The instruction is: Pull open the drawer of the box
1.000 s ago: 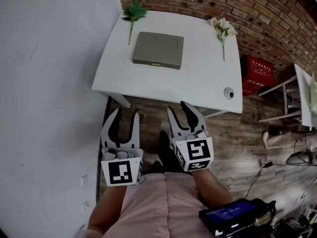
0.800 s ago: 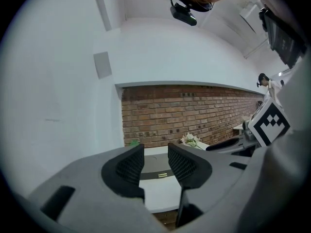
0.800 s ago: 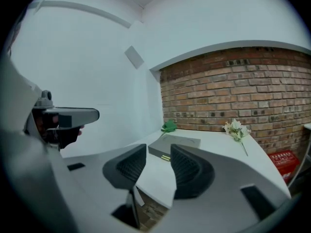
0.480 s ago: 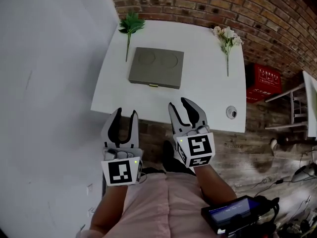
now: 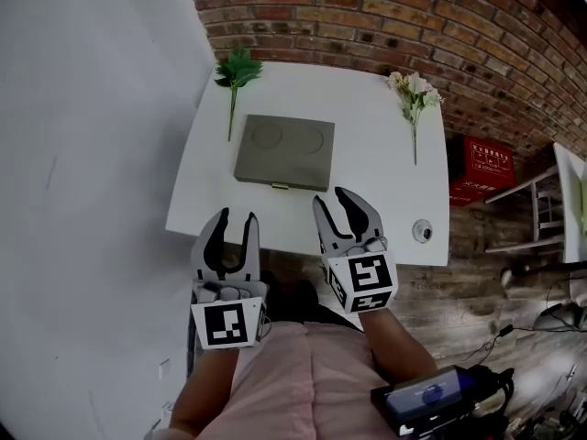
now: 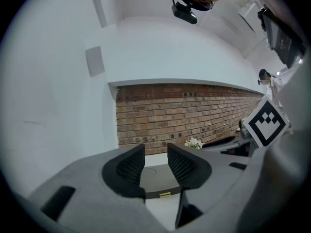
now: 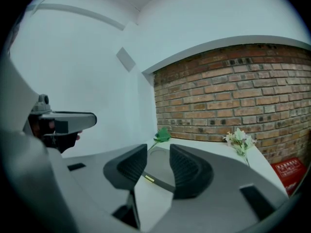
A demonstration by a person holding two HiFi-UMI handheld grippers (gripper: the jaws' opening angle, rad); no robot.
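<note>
On white table, flat grey box, drawer shut

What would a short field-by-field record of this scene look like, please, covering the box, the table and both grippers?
surface: white table against a brick wall
box: flat grey box, lying on the table's left half
drawer state: drawer looks shut; small handle on the near side
other items: green sprig behind the box; white flowers at right
left gripper: open, jaws just closing slightly, nothing between them, short of the box
right gripper: the same
progress: handle not yet touched
</note>
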